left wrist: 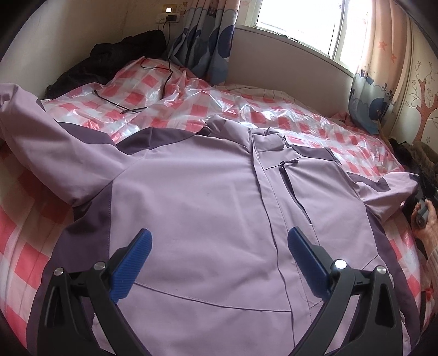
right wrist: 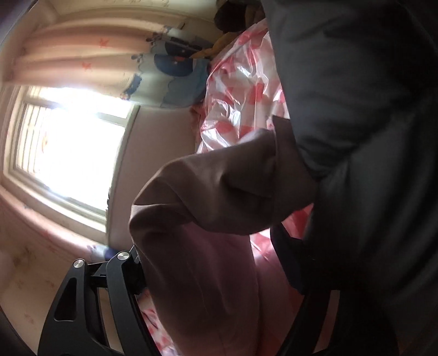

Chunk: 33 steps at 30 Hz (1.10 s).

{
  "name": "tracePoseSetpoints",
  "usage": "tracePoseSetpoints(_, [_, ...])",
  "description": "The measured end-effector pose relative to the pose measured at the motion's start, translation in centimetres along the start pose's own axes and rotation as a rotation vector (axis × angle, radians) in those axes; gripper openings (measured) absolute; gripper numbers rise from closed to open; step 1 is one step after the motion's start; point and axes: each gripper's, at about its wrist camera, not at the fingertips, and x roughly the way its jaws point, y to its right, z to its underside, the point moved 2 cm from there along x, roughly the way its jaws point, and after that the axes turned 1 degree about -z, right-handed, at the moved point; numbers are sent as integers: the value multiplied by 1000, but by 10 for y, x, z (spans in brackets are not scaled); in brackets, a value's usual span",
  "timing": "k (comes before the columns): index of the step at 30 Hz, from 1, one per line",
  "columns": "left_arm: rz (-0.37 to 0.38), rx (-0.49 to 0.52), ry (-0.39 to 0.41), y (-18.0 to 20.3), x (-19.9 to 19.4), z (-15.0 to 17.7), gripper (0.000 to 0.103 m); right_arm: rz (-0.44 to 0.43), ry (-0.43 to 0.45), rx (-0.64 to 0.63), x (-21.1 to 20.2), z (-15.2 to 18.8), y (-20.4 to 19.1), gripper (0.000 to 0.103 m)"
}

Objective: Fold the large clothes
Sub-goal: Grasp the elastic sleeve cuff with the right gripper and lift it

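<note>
A lilac jacket (left wrist: 205,191) with darker purple panels lies face up and zipped on the bed, its collar toward the window. My left gripper (left wrist: 219,241) hovers over its lower front, its blue pads wide apart and nothing between them. The jacket's right sleeve (left wrist: 383,197) runs out to the bed's right edge, where a hand (left wrist: 423,221) holds my right gripper (left wrist: 420,189). In the right wrist view the sleeve (right wrist: 213,191) lies bunched between the widely spread fingers of the right gripper (right wrist: 210,241). It covers the left finger, so I cannot see the pads pressing. Dark grey cloth (right wrist: 356,109) fills the right side.
The bed has a pink checked cover (left wrist: 27,260) under crinkled clear plastic (left wrist: 219,104). A black garment (left wrist: 123,52) and a black cable (left wrist: 164,68) lie at the far left corner. Curtains (left wrist: 208,35) and a bright window (left wrist: 301,19) stand behind the bed.
</note>
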Motion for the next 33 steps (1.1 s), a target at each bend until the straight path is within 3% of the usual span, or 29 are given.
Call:
tracePoseSetpoints(4, [-6,0,4,0,0,0,95,-180,63,126,-7,-12,-4,72])
tracePoseSetpoints(5, [-12,2,6,-1,0,1,95,-187,73,93,-10,-16,-13,57])
tracePoseSetpoints(6, [-14,2,7,-1,0,1,95,-184,72,67,-11,-17,-18,32])
tracePoseSetpoints(7, [-14,2,8,-1,0,1,95,-197,65,28,-12,-21,-28,24])
tracePoseSetpoints(9, [-23,9,11,-1,0,1,95,-206,65,-49,-17,-24,-47,19])
tracePoseSetpoints(14, [-43,44,30,5,-4,2,95,-199,58,-212,-35,-24,-84,19])
tracePoseSetpoints(20, [-48,70,25,12,-4,4,95,-239,40,-300,-54,-8,-132,19])
tracePoseSetpoints(33, [-50,29,29,6,-10,0,95,-401,-82,-462,-66,90,-251,19])
